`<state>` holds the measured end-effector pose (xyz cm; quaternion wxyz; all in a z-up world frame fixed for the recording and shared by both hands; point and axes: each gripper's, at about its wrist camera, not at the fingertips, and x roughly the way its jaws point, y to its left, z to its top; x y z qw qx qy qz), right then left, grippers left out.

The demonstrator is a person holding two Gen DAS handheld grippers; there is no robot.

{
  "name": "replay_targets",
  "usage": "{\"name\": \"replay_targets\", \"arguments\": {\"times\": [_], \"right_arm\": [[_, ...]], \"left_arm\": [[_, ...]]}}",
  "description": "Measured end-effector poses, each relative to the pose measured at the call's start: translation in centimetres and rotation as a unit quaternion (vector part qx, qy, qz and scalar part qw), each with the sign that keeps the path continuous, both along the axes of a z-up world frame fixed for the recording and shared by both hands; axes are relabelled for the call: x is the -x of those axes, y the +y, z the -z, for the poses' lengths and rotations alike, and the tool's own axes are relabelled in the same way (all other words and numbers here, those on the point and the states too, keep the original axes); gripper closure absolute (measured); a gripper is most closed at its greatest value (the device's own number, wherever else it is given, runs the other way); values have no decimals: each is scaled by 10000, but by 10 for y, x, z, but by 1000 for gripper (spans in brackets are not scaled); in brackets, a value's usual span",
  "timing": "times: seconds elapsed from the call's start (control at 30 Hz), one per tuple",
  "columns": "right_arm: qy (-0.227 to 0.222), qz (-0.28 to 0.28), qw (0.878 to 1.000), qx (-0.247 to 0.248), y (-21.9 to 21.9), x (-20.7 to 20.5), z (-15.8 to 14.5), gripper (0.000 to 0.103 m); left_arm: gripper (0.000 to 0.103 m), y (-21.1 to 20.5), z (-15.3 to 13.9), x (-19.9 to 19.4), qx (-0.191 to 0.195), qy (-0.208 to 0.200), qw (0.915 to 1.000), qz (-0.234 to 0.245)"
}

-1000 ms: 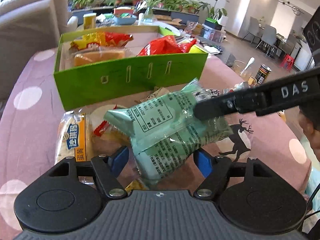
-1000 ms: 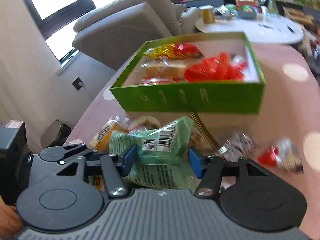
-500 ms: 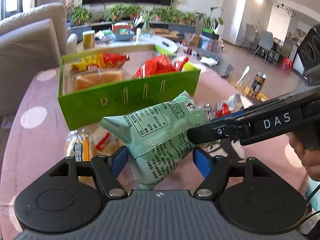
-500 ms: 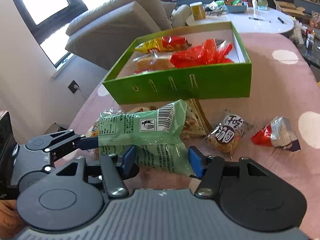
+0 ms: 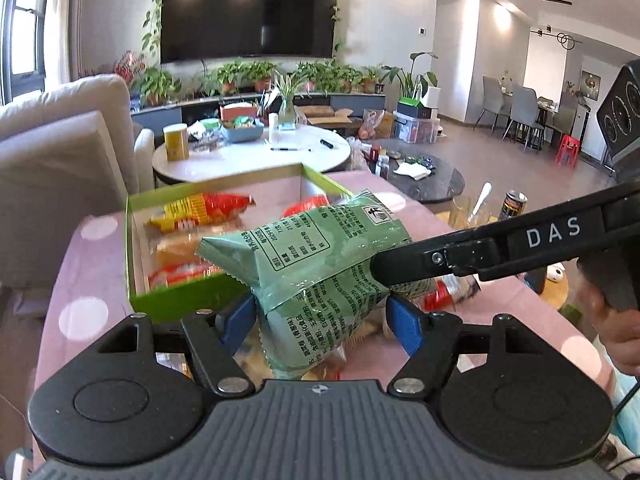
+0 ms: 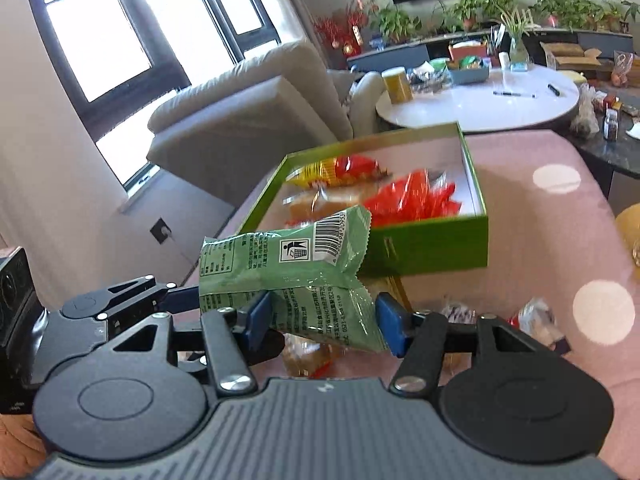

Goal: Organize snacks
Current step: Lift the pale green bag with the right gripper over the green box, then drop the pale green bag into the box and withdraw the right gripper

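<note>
A pale green snack bag [image 5: 316, 268] hangs in the air in front of the green box [image 5: 176, 298]; it also shows in the right wrist view [image 6: 288, 276]. My left gripper [image 5: 320, 320] is shut on one end of the bag and my right gripper [image 6: 324, 320] is shut on the other end. The right gripper also reaches in from the right in the left wrist view [image 5: 384, 270]. The green box [image 6: 432, 244] holds a yellow-red packet [image 6: 332, 170], a bread pack [image 6: 320, 204] and red wrappers [image 6: 412, 200].
Loose snacks lie on the pink dotted tablecloth [image 6: 552, 240] under and right of the bag, among them a red-ended packet [image 6: 536, 316]. A grey sofa [image 6: 248, 120] stands at the left. A white round table [image 5: 248, 156] and a dark low table [image 5: 428, 180] stand behind.
Both grippers have lifted the green bag off the table and carried it up towards the box. The views have tilted up, showing more of the room.
</note>
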<state>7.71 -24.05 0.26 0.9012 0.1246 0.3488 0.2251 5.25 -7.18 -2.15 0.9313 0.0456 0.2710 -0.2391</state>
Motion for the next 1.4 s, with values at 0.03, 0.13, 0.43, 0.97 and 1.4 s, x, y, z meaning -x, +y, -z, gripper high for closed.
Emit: {"name": "replay_targets", "arguments": {"times": [0.03, 0.13, 0.43, 0.97, 1.4], "right_arm": [[-33, 23, 10000, -5, 0, -2, -2, 38], [-121, 89, 9999, -40, -3, -13, -8, 38], [-233, 293, 9989, -271, -20, -67, -19, 38], [21, 594, 9970, -487, -37, -152, 7, 38], [323, 833, 9944, -565, -41, -167, 33, 38]], "left_arm": [[35, -1, -2, -4, 3, -12, 10000, -1], [35, -7, -11, -17, -3, -82, 10000, 22], [34, -27, -23, -83, -76, -164, 9998, -38], [34, -48, 1, -182, -299, 205, 9993, -92], [33, -49, 28, -204, -543, 302, 9980, -129]]}}
